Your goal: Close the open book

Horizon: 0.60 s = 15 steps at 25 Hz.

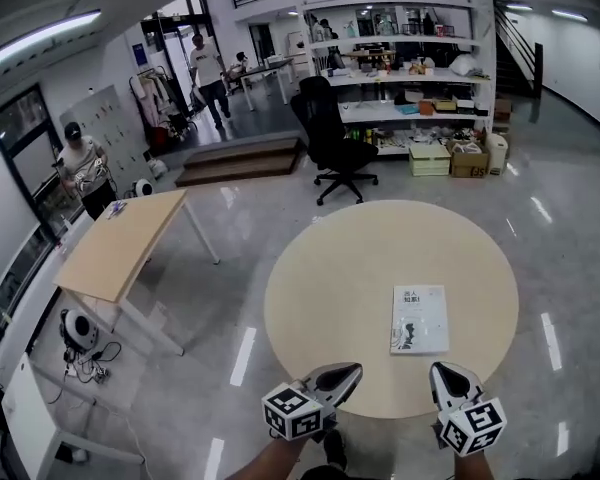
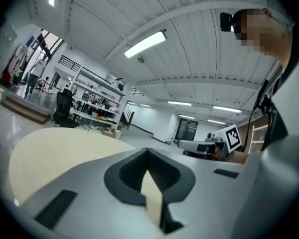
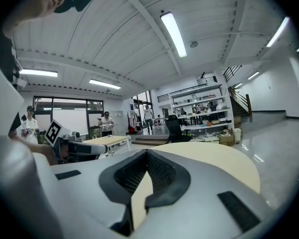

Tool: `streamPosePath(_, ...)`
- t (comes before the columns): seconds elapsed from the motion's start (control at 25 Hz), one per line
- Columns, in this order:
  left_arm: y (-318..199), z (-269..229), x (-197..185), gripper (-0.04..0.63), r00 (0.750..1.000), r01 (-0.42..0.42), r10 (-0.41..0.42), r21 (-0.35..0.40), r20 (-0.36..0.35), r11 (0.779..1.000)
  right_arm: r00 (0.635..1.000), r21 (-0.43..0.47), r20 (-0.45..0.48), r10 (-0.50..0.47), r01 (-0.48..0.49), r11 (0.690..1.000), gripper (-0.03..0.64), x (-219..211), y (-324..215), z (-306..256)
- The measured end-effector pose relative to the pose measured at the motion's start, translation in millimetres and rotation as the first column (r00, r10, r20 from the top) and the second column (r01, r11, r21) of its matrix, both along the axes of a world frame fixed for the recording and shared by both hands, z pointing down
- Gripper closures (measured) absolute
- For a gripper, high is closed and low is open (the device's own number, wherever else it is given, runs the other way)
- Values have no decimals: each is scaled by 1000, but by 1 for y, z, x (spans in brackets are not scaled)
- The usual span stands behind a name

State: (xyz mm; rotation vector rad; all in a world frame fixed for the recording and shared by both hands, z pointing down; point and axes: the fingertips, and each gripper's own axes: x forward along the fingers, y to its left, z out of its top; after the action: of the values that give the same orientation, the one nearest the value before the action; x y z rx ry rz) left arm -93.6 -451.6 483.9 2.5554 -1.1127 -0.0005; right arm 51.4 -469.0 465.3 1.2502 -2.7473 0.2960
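Observation:
A white book (image 1: 419, 319) lies closed and flat on the round beige table (image 1: 330, 288), right of the middle. Both grippers hover at the table's near edge, short of the book. My left gripper (image 1: 352, 372) is to the book's lower left, shut with nothing between its jaws; its tip (image 2: 148, 151) points across the tabletop. My right gripper (image 1: 440, 371) is just below the book, also shut and empty, with its tip (image 3: 147, 152) over the table. The book shows in neither gripper view.
A black office chair (image 1: 335, 143) stands beyond the table. A rectangular wooden table (image 1: 120, 243) is at the left. Shelves with boxes (image 1: 410, 78) line the back wall. Two people (image 1: 85, 173) stand far off at the left and back.

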Motion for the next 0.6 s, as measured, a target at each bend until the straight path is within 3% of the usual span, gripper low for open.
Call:
streamPosePath(0.24,84,12,54,612,999,21,-20,-43,26,999,999,9,3,-48,48,999,618,54,71,10)
streamPosePath(0.6,180,-29,45,612,999,48,-49,39,8,998,998,76,18,-61,59,995,618,44,164,-23)
